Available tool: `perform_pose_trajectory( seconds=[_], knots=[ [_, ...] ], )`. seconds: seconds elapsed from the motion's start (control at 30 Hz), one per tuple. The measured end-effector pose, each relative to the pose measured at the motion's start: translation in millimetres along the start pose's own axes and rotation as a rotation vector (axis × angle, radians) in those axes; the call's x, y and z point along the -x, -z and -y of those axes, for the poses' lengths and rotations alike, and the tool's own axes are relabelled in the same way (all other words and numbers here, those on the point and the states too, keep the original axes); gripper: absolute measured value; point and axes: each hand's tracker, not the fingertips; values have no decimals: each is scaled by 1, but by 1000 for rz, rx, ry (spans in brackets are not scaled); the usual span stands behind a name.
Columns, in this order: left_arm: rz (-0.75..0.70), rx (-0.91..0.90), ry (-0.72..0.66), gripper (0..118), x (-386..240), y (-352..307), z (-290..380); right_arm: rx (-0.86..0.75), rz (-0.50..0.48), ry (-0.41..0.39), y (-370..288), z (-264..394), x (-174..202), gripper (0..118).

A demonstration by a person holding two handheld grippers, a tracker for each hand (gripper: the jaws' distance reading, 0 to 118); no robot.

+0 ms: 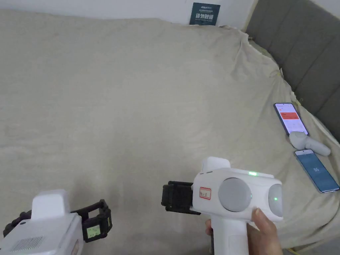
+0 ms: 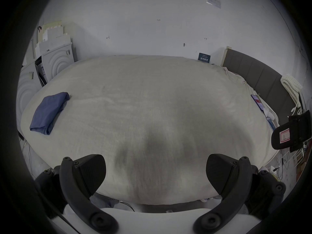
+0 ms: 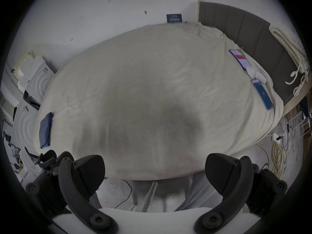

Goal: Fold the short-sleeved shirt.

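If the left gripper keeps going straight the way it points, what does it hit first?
Most likely just the bedsheet: the left gripper is open, aimed across bare cloth. The folded blue shirt lies off to its left, out of line.

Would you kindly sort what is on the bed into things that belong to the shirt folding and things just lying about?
Belongs to the job:
- folded blue shirt
- left gripper, open
- right gripper, open

Just lying about:
- phone with red panel
- phone with blue screen
- white handheld device

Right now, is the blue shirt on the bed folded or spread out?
Folded. The blue shirt lies as a compact, layered rectangle near the left edge of the bed, with no sleeves spread out. Both tools hover open, away from it.
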Motion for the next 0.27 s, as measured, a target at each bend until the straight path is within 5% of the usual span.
perform_pose_trajectory(
  seconds=[0.1, 0.27],
  knots=[
    [-1, 30, -22, 118, 5, 12, -5, -20, 26, -34, 11, -5, 10, 117],
    [-18, 64, -119, 118, 22, 46, -34, 19, 189, -201, 53, -28, 28, 117]
  ],
)
